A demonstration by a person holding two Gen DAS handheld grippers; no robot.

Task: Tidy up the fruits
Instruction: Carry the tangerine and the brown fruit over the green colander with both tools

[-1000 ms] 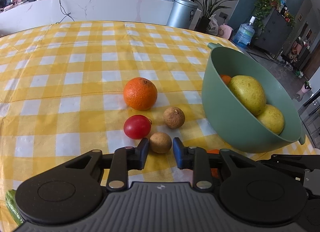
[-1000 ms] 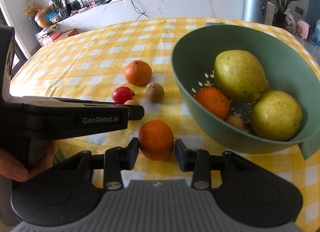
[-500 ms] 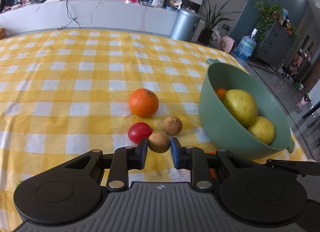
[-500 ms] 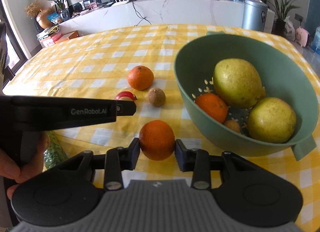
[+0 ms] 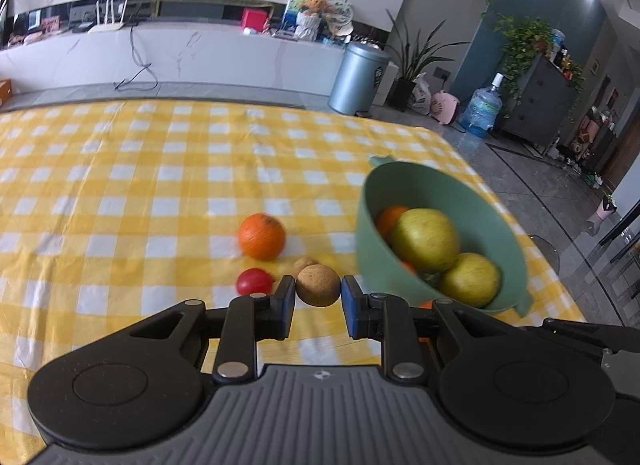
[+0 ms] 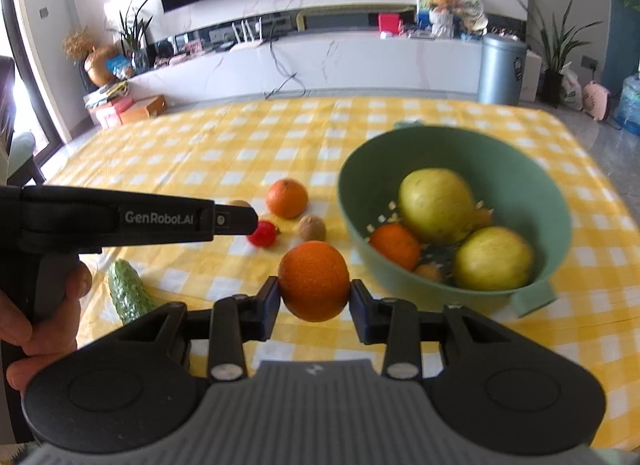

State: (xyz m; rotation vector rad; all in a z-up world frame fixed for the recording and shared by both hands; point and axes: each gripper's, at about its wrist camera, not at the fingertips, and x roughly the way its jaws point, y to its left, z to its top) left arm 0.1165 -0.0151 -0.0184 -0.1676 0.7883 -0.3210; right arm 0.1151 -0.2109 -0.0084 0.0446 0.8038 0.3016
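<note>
On the checked tablecloth (image 6: 224, 153), only the right wrist view shows the cucumber (image 6: 127, 293).

Both wrist fisheyes are looking steeply down, close over the yellow checked tablecloth (image 5: 120, 193), sharing the green plastic colander (image 6: 352, 201) at two o'clock.

Yellow-checked table (image 6: 224, 153) — green bowl (image 6: 560, 201), orange (image 6: 287, 198), tomato (image 6: 262, 233), cucumber (image 6: 127, 292)
</note>
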